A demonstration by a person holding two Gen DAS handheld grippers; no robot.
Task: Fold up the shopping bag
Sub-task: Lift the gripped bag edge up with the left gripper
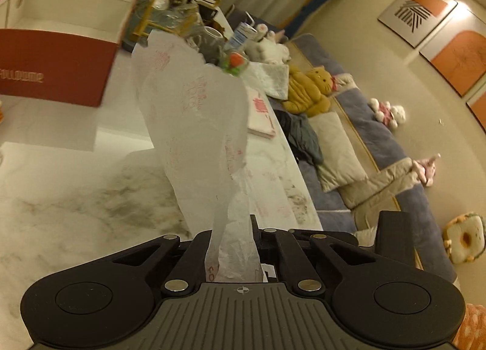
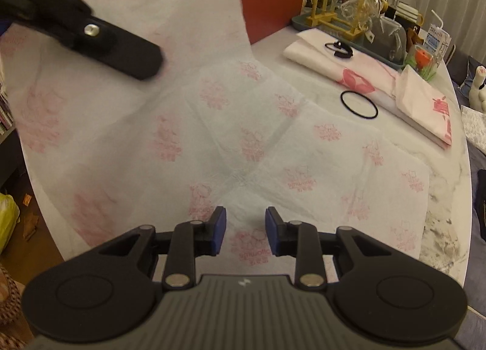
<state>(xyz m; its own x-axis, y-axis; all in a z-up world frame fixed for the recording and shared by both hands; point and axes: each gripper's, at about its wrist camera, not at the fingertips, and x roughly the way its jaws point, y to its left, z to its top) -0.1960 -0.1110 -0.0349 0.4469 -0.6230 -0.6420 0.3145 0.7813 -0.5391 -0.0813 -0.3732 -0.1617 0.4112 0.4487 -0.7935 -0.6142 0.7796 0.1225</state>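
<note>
Left wrist view shows your left gripper (image 1: 234,246) closed on a bunched part of the shopping bag (image 1: 194,125), which rises from the fingers, lifted above the marble table (image 1: 60,186). Right wrist view shows your right gripper (image 2: 245,234) with its blue pads (image 2: 219,230) apart, holding nothing, just above the bag (image 2: 249,143). Most of the white bag with pink prints lies spread on the table, and its left part is raised toward the left gripper (image 2: 115,43). A black ring (image 2: 359,105) lies just beside the bag, near a red box (image 2: 270,12).
</note>
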